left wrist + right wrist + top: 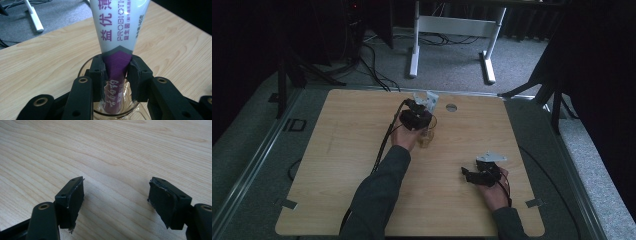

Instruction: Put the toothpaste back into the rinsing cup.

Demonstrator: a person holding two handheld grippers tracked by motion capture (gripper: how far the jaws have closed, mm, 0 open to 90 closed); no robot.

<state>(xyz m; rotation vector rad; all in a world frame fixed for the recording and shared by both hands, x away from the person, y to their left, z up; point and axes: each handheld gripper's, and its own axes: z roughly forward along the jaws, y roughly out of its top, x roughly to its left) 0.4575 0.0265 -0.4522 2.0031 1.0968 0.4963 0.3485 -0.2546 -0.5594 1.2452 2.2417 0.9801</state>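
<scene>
Black fingers (pixel 117 75) flanking purple-white tube (pixel 117 30) in glass (pixel 86 68), wooden table (pixel 37 62)

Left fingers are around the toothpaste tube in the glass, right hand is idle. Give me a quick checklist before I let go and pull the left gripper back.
1. White-and-purple plastic tube stands with its purple end inside the clear glass cup: ok.
2. Left gripper fingers free of the tube: not ok, they touch or nearly touch its purple end.
3. Tube will stay upright unaided: cannot tell; it rises well above the rim.
4. Cup flat on the light wooden table: ok in the high view.
5. Right gripper open, holding nothing, apart from the cup: ok.
</scene>
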